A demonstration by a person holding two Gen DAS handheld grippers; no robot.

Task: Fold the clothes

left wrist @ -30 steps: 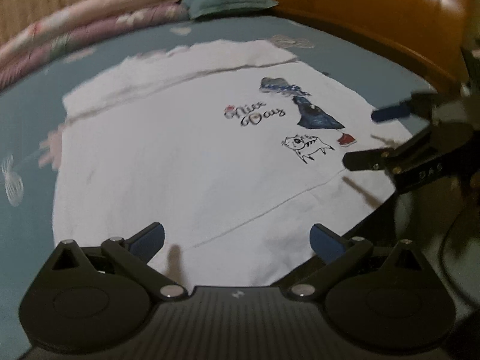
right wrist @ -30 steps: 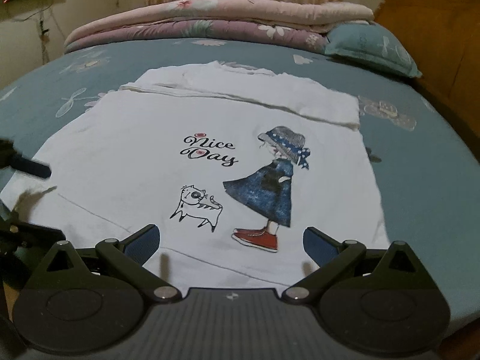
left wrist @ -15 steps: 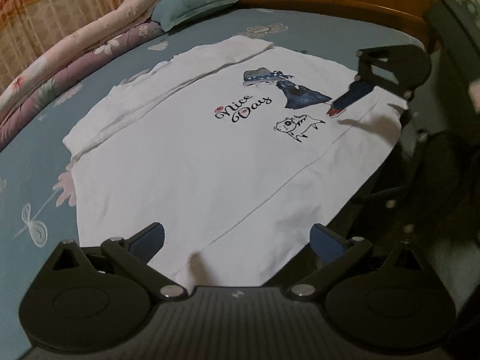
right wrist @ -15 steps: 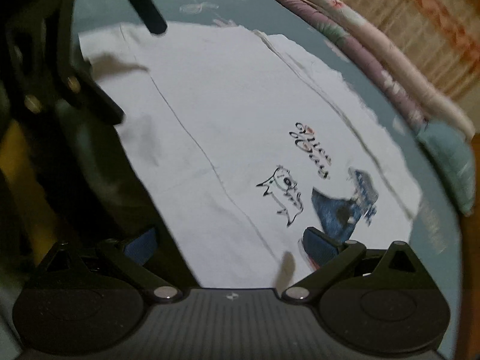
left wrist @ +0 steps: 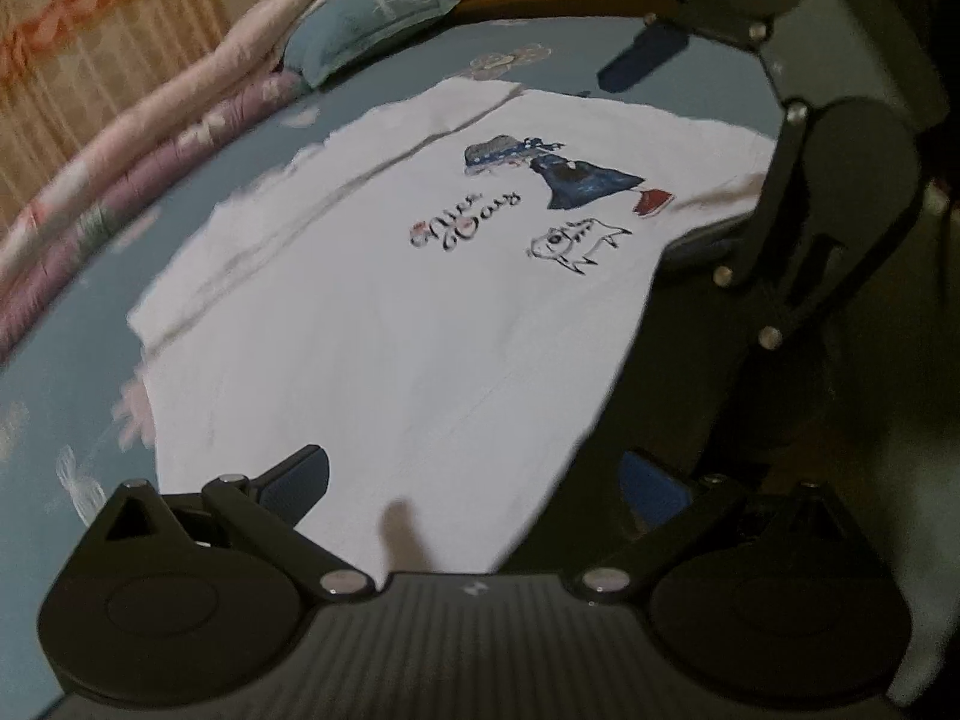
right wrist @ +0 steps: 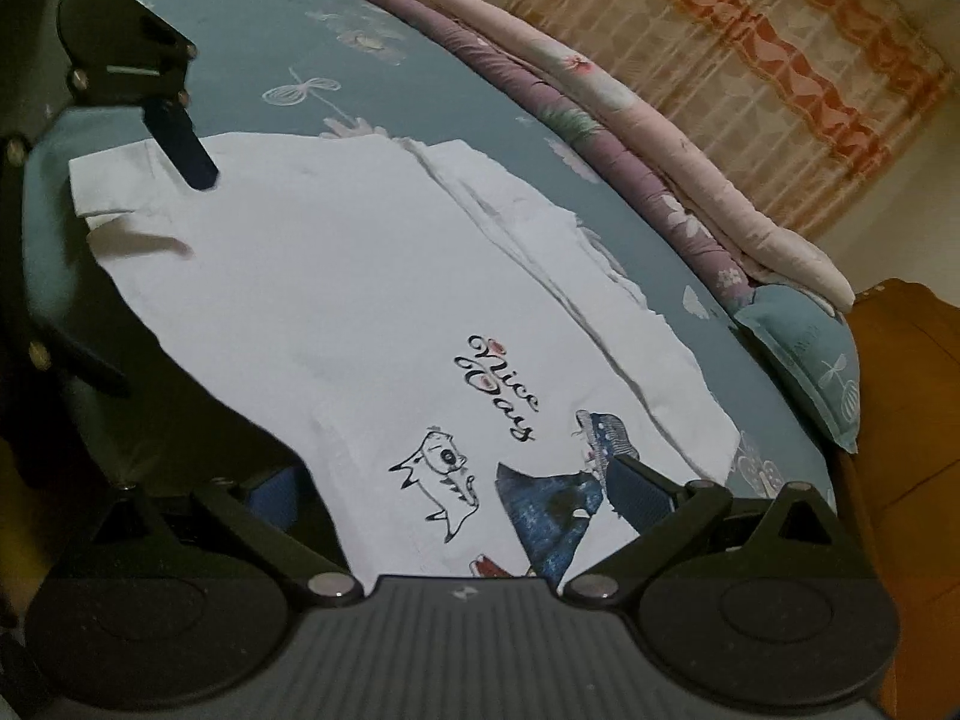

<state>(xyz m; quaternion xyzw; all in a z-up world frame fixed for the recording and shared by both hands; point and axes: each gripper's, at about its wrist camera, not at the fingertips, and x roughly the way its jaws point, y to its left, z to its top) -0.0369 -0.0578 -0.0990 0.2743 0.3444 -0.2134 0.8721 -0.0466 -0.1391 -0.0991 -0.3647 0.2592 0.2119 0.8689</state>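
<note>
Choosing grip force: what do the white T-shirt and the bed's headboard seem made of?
White T-shirt: thin matte knit, probably cotton; it lies limp with soft creases and a printed picture. Headboard: apparently wood with a smooth orange-brown finish; grain is too dim to confirm.

The shirt (right wrist: 336, 276) is white, printed with black script touched with small red hearts, a black line-drawn cat (right wrist: 441, 471), and a girl (left wrist: 564, 177) in a dark blue dress, a blue dotted hat and red shoes. The sheet (right wrist: 252, 48) beneath is teal with pale white and pink flowers. The folded quilts (right wrist: 660, 168) are pink and mauve, both floral. The pillow (left wrist: 372, 21) is teal with a faint white flower motif. The curtain (right wrist: 750, 48) is cream with orange-red wavy bands. The headboard (right wrist: 912, 372) is orange-brown wood. Both grippers are black with dark blue pads (right wrist: 636, 492).
</note>
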